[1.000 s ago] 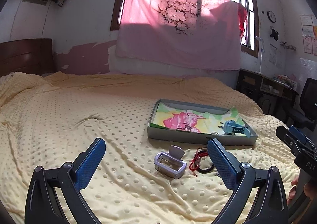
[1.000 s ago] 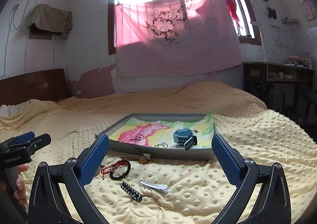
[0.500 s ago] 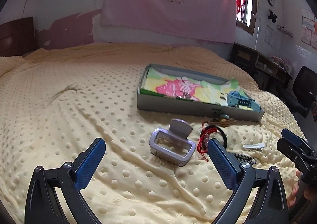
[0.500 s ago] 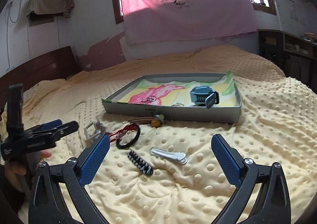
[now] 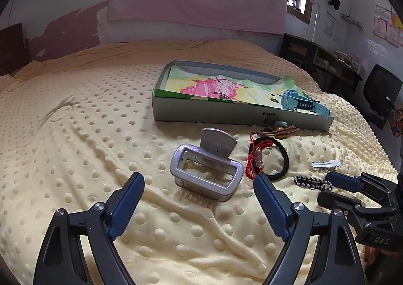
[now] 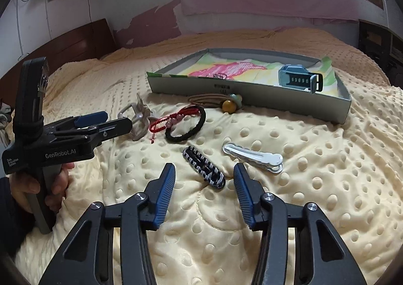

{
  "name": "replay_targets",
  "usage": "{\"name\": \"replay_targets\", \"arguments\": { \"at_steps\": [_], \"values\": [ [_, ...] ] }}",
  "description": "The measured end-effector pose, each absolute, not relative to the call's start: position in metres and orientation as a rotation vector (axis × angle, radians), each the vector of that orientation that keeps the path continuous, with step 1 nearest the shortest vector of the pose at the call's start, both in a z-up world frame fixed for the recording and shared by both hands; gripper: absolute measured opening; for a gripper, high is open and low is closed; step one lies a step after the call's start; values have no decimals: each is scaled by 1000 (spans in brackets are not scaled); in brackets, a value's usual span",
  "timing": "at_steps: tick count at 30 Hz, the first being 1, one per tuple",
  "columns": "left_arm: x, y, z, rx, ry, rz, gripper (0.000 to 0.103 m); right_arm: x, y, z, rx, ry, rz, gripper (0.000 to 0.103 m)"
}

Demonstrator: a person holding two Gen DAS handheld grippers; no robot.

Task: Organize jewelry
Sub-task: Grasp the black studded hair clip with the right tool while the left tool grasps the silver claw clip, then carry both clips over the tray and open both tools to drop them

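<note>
A grey tray [image 5: 226,115] [image 6: 252,98] with a flowered liner lies on the yellow blanket and holds a blue watch [image 5: 302,103] [image 6: 299,79] and a ring [image 6: 219,75]. In front of it lie a silver claw clip [image 5: 206,171] [image 6: 139,118], a red and black bracelet [image 5: 267,157] [image 6: 183,121], a bead cord [image 6: 221,102], a black striped clip [image 6: 204,166] [image 5: 312,182] and a silver clip [image 6: 252,157] [image 5: 326,164]. My left gripper [image 5: 199,199] is open just before the claw clip. My right gripper [image 6: 204,184] is open around the near end of the striped clip.
The dotted yellow blanket [image 5: 75,146] covers the whole bed. A dark desk [image 5: 322,58] and a chair [image 5: 377,93] stand to the right of the bed. A wooden headboard [image 6: 70,43] is at the far left.
Both grippers have moved forward and down toward the loose items. The right gripper's fingers have narrowed and now flank the striped clip.
</note>
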State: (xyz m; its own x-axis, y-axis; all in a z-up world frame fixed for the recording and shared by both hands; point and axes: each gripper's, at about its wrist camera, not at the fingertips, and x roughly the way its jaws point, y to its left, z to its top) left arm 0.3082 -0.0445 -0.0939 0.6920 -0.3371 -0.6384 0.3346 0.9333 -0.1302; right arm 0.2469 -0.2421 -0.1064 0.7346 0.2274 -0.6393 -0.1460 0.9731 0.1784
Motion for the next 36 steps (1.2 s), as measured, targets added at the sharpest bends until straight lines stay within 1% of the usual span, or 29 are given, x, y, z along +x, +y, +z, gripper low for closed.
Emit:
{"name": "replay_targets", "arguments": {
  "at_steps": [1,3,5,8,10,12,14,15,17,21,28,33,36],
  "values": [
    [309,-44,-94,-5,715,-383,85,249,-242,-108,122,724,208,43],
    [313,-46,-95,2,714,-392,84,252,-242,-110,129,731,211,38],
    [316,-49,-96,24,716,-398,83,254,-243,-111,138,736,213,38],
    [323,-58,-99,70,734,-415,78,258,-243,-112,145,742,215,38],
    [327,-61,-102,89,755,-415,68,259,-242,-113,144,743,216,38],
    [333,-62,-105,85,777,-424,62,261,-241,-114,142,745,217,37],
    [333,-59,-104,70,775,-421,62,262,-241,-114,143,747,216,30],
    [332,-58,-104,66,769,-421,62,262,-241,-114,146,746,216,28],
    [328,-57,-102,65,751,-422,62,262,-243,-114,152,744,216,20],
    [319,-58,-96,78,709,-444,62,258,-243,-115,155,738,229,14],
    [305,-60,-78,91,641,-473,62,245,-233,-100,107,666,254,14],
    [313,-61,-56,47,601,-457,62,246,-241,-69,133,527,222,14],
    [329,-64,-41,25,577,-436,62,265,-250,-52,149,488,192,14]
  ]
}}
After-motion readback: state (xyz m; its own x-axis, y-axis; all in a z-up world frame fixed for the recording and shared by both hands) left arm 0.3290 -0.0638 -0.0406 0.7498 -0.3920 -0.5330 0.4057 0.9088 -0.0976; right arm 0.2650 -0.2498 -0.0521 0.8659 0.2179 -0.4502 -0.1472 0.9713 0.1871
